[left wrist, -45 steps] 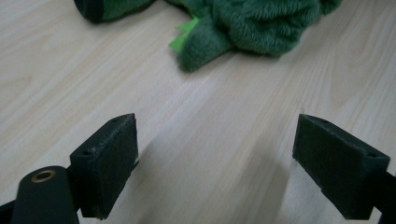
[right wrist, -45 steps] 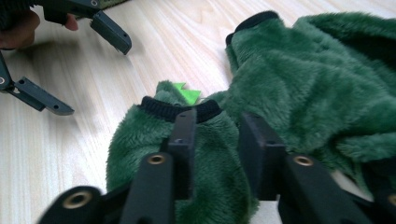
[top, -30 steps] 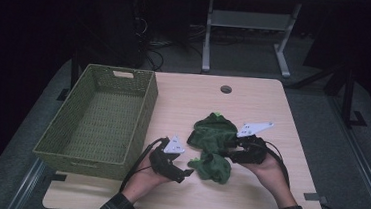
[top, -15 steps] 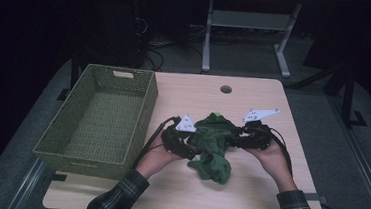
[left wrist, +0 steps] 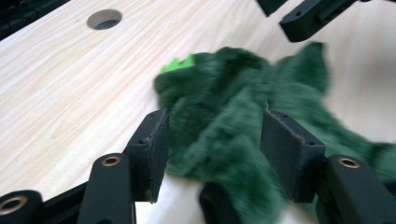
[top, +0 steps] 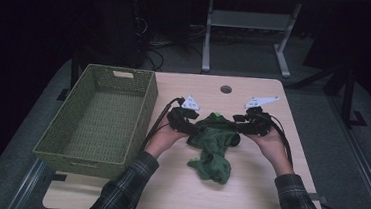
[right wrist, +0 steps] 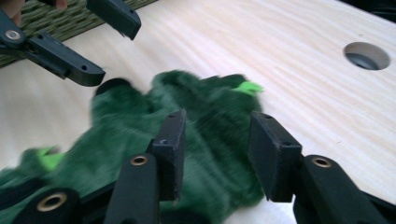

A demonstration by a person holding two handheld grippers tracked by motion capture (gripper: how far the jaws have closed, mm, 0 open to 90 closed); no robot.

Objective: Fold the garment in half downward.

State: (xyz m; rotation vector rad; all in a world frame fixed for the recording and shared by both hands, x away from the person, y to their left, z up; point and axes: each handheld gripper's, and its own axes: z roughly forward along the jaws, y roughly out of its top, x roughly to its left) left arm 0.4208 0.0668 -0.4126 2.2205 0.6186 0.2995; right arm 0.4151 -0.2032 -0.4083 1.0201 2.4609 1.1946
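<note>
Nearest, at the bottom of the high view: two plaid sleeves (top: 126,190), reaching in over the desk (top: 251,195). Just above them, at lower centre, the loose tail of the green cloth (top: 213,152), slumped on the wood and left to trail, with the gathering done only along the upper edge.

Higher, at the centre: the left tool (top: 195,130) and the right tool (top: 236,128), facing each other across that bunched upper edge, one to each side. Apparently placed so to take the cloth by two ends and spread or lift it, rather than drag it as a lump.

Left tool: jaws just now closing, thick pile between them. In the left gripper view, both pads sunk into the fabric, so judged clamped on the cloth. Right tool: clamped on a fold of the same cloth, pile packing the gap between the pads in the right gripper view. Fabric blurred in both views, so depth of bite hard to read.

Farther off, at the left of the frame: a woven basket (top: 83,164), open side up, set close beside the left hand, probably as the place meant for the cloth.

Farthest, near the upper edge of the desk: a round hole (top: 226,89), unused.
</note>
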